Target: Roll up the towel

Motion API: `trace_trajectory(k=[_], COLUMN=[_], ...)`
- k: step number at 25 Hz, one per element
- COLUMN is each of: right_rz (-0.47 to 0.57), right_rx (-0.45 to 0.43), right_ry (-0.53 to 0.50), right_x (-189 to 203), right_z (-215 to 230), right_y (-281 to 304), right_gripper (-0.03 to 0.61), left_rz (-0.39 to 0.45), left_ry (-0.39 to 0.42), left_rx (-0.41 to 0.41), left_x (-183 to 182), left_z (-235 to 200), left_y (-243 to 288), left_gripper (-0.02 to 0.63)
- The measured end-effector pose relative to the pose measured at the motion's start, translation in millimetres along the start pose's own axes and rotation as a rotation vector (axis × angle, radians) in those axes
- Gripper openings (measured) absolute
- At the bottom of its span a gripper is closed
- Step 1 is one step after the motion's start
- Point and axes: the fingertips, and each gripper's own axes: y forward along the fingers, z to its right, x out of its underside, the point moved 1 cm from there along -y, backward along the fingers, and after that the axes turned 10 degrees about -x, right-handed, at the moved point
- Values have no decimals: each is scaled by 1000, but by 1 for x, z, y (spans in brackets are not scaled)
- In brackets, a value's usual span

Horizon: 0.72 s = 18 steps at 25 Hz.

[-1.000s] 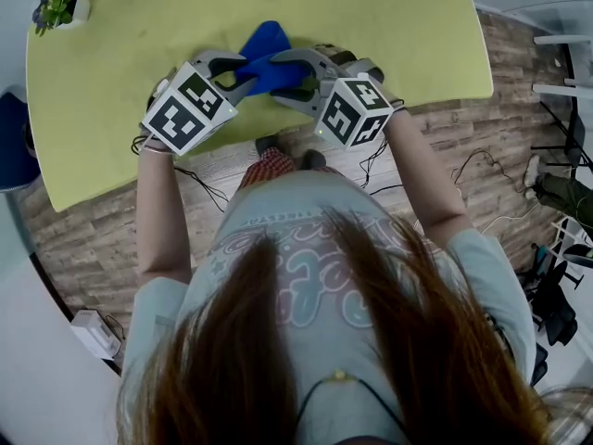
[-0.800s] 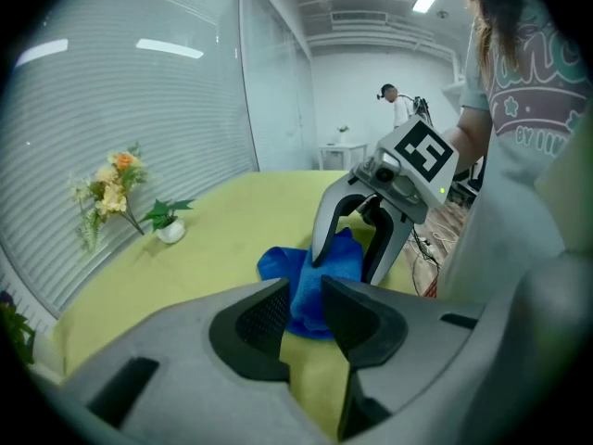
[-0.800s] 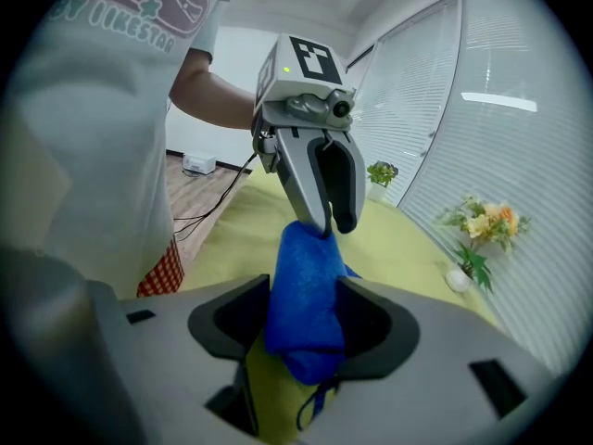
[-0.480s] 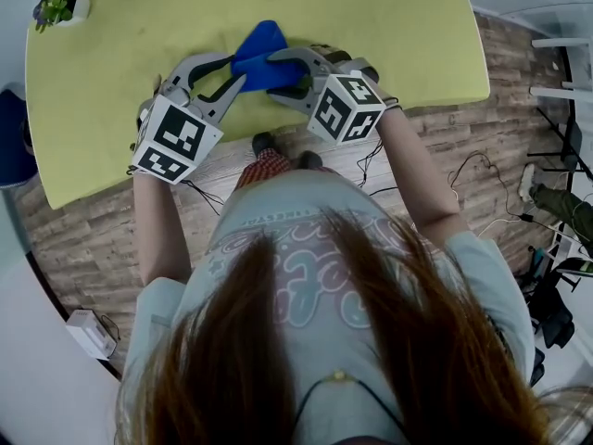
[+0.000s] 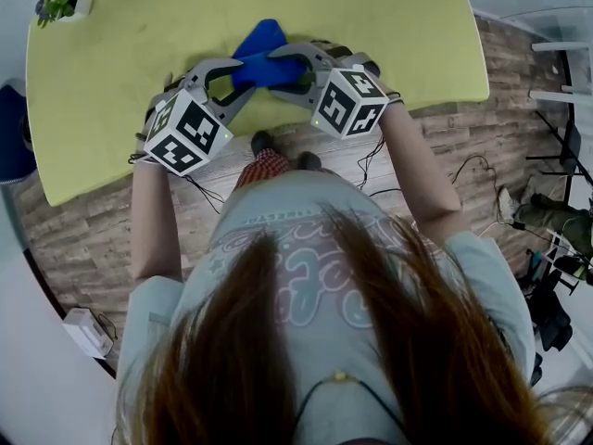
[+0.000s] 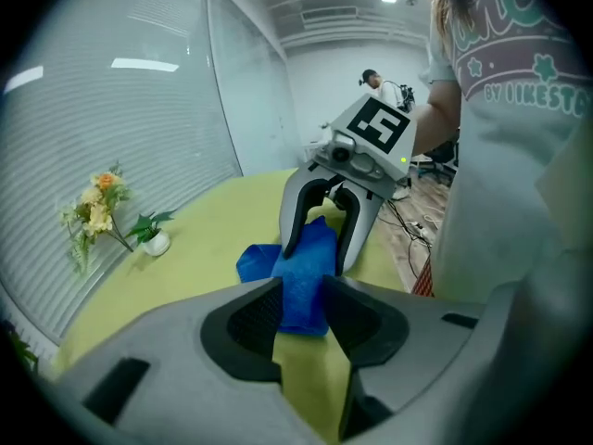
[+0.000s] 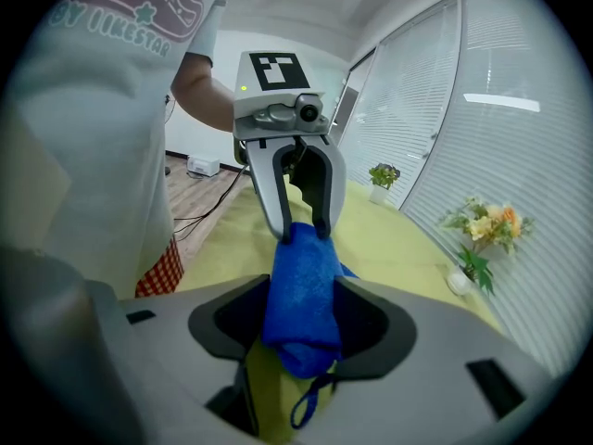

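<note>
**Towel gripped at both ends, near edge of worktop**

A potted plant (image 5: 57,3) stands at the far left corner of the yellow-green worktop (image 5: 139,54). The left gripper (image 6: 300,295), angled downward, has the left end of the blue towel (image 5: 262,49) between its jaws. These have just been opening slightly, but both pads are in contact with the cloth. The towel lies partly rolled just inside the near edge, about midway along it, with one loose corner pointing toward the far edge. The right gripper (image 7: 301,313), also angled downward, pinches the thicker right end of the roll. A small hanging loop (image 7: 310,406) protrudes below its jaws. The grippers face each other along the roll.
</note>
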Motion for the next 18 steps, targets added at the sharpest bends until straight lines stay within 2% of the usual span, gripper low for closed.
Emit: trace_trajectory(k=[7,10,12,14,18], right_rz=[-11,-2,-10,-19,-13], right_rx=[38,47,63,84,76], right_ry=[-29,-12,-10,-6,51], right_x=[1,2,3,4,2], right_z=[-3,-1,1,3,6], right_y=[-3,-2,-1,0,-3], right_gripper=[213,212,209,160,143], left_rz=[-12,-25,-22,-10,11], left_ry=[0,67,149,204,154], left_rx=[71,74,27,-3,32], left_x=[6,12,14,16,16], left_z=[4,7,2,0,-2], left_y=[-4,1,5,6,3], left_gripper=[138,179,167,161,144])
